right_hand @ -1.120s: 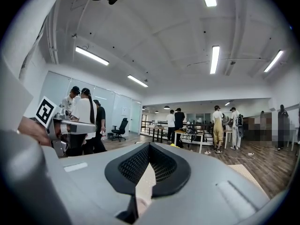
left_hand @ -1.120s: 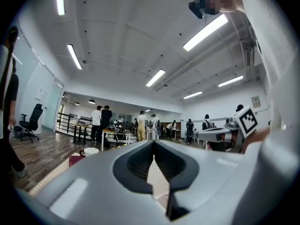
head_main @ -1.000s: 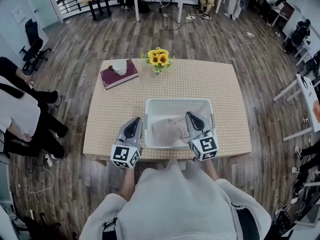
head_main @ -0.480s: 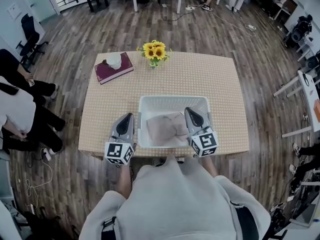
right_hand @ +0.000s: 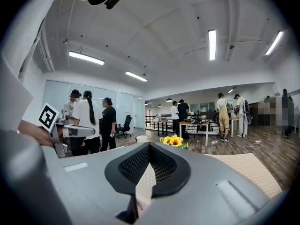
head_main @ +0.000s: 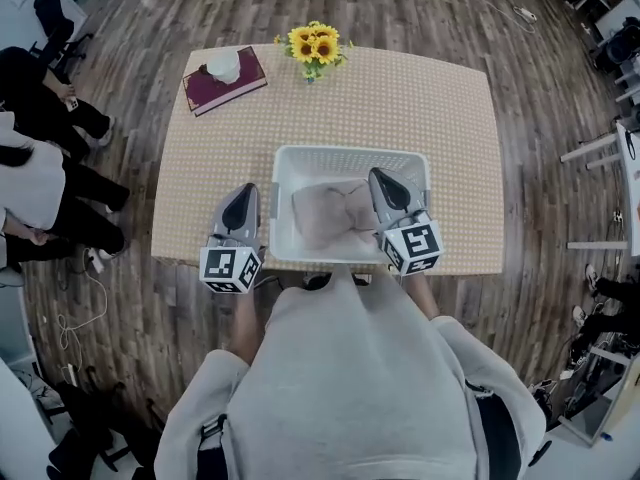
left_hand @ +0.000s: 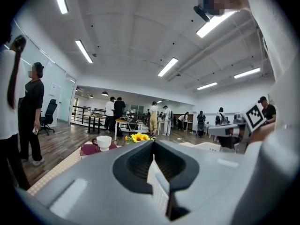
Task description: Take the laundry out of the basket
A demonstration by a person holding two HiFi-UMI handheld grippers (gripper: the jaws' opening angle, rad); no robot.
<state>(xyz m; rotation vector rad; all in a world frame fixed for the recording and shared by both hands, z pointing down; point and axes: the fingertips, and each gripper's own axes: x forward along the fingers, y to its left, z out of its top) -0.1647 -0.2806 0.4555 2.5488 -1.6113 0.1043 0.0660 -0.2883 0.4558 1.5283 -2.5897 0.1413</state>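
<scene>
While hovering at near table [head_main: 440, 108] edge: left hand-held gripper [head_main: 241, 190] with jaws closed on nothing, just outside basket [head_main: 345, 152] left wall | right hand-held gripper [head_main: 378, 175] likewise closed and empty, over basket's right side | laundry [head_main: 325, 218] crumpled inside basket | farther back: book [head_main: 250, 76] with cup [head_main: 222, 65] on it, sunflowers [head_main: 314, 43] at far edge

Left gripper [left_hand: 153, 146] fingers together, empty; sunflowers [left_hand: 137, 137] beyond.

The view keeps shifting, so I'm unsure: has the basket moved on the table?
No. The basket still sits at the table's near edge, opposite the sunflowers.
</scene>
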